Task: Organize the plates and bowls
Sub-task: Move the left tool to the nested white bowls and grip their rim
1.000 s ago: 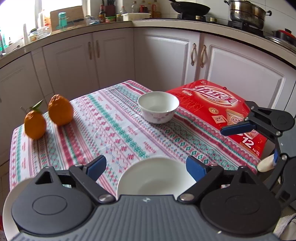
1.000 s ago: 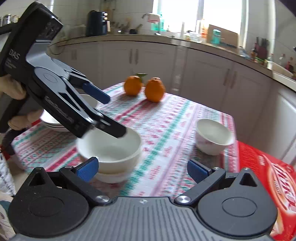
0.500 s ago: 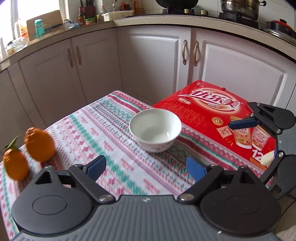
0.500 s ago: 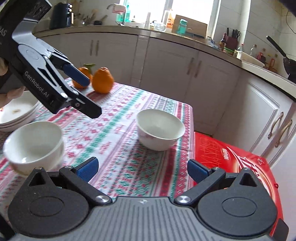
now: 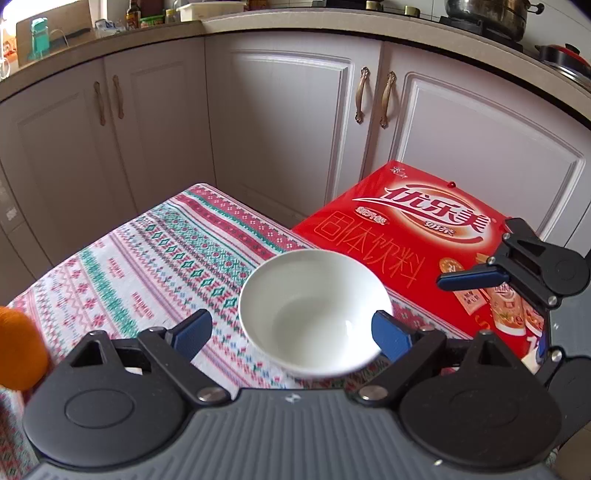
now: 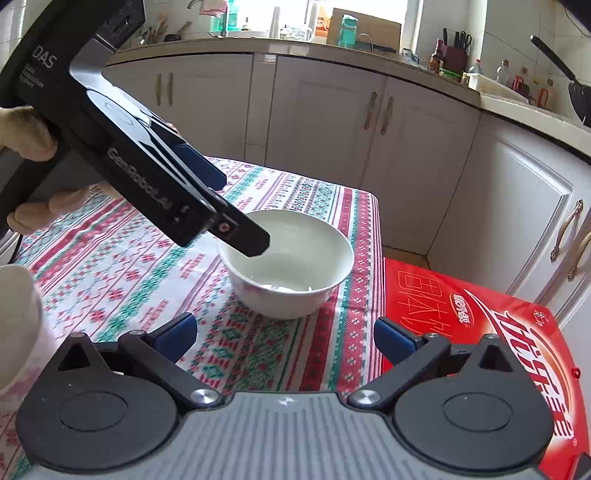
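While both wide: 2 tools (image 5: 291,332) (image 6: 284,338), nothing held; 2 bowls (image 5: 314,310) (image 6: 14,325), 1 orange (image 5: 18,350).

We are in a home kitchen: white cabinets (image 5: 284,122) under a curved countertop (image 6: 369,55), a steel pot (image 5: 484,14) on what seems a stove, bottles (image 6: 437,59), and a table with patterned tablecloth (image 5: 166,258).

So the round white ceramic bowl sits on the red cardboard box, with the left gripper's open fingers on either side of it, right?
Not quite. The round white ceramic bowl sits on the patterned tablecloth, beside the red cardboard box, as the left wrist view shows. The left gripper is indeed open around it.
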